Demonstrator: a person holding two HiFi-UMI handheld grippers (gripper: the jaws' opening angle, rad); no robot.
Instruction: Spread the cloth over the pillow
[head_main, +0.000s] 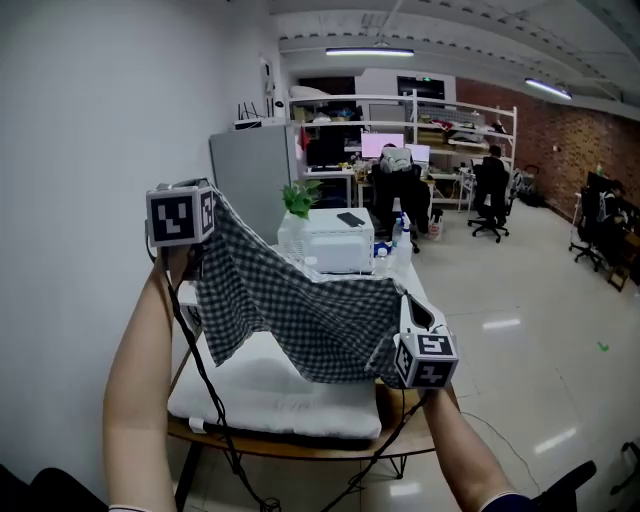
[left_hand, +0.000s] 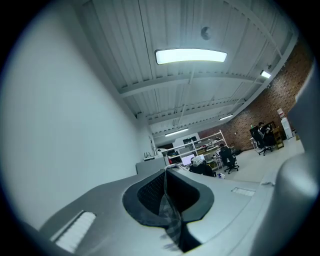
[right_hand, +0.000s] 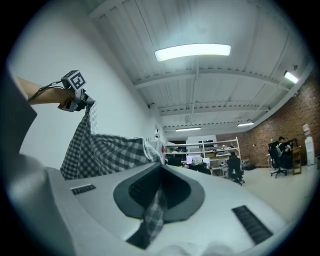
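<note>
The cloth (head_main: 300, 310) is a dark-and-light check. It's stretched out in the air by two corners and sags in the middle. The left corner sits way higher than the right one, so the top edge slopes down to the right. It hangs above the pillow (head_main: 270, 390), which is white and lies flat on the counter (head_main: 300, 447). A loose flap droops on the left toward the pillow, but I can't tell if it touches.

Container-wise there's not much. There's a plant (head_main: 301, 197) in a pale pot (head_main: 292, 236) at the far end of the counter, right beside a white box (head_main: 338, 243) with something dark and flat on top.

The left claw (left_hand: 166, 175) is clenched on a corner of the cloth, with a strip of check pinched between the pads. The right claw (right_hand: 160, 170) is the same: clamped on its own corner, with the fabric trailing out toward the camera. From the right gripper view the rest of the cloth runs up to the left claw.
</note>
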